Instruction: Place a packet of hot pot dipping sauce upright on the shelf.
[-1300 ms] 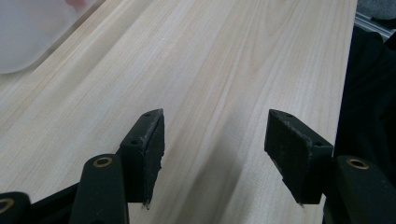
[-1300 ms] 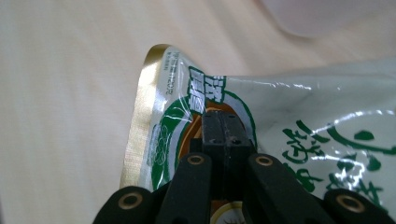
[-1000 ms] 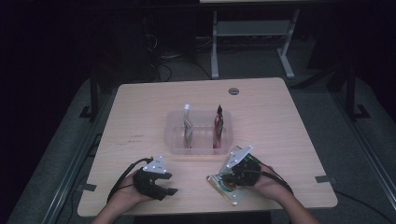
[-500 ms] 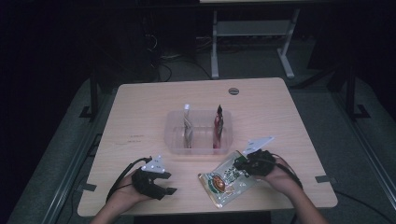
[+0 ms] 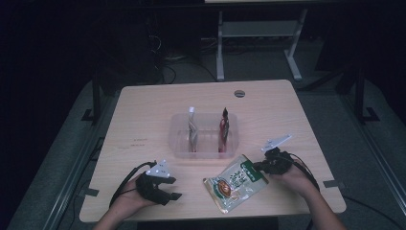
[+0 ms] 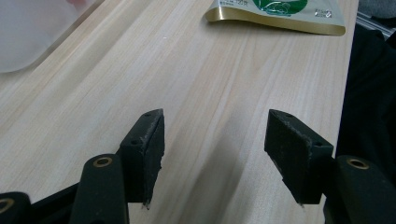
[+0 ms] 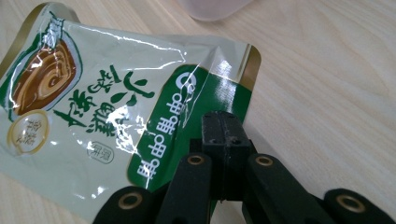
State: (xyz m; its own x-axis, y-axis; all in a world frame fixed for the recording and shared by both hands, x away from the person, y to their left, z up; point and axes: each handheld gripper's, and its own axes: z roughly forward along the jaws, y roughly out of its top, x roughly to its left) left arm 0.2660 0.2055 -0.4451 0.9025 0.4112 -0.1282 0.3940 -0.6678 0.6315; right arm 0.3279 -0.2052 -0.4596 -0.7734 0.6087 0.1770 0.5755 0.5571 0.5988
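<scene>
A pale green snack pouch (image 5: 234,183) with gold edging lies flat near the table's front edge, right of centre. In the right gripper view the pouch (image 7: 93,107) shows a brown food picture and green lettering. My right gripper (image 5: 259,166) sits at the pouch's right end, and its jaws (image 7: 223,133) are shut on that green end. My left gripper (image 5: 174,188) rests at the front left, its jaws (image 6: 215,144) wide open over bare wood with nothing between them. The pouch's edge (image 6: 280,14) lies well ahead of it.
A clear plastic container (image 5: 182,151) stands mid-table, holding a whitish packet (image 5: 193,129) and a red packet (image 5: 224,129) upright. Its corner (image 6: 23,37) appears in the left gripper view. A round cable hole (image 5: 239,93) is at the table's far edge.
My right gripper has moved right and slightly away from the person, and the pouch, earlier bunched under it, has come to lie flat to its left. The left gripper has stayed put.
</scene>
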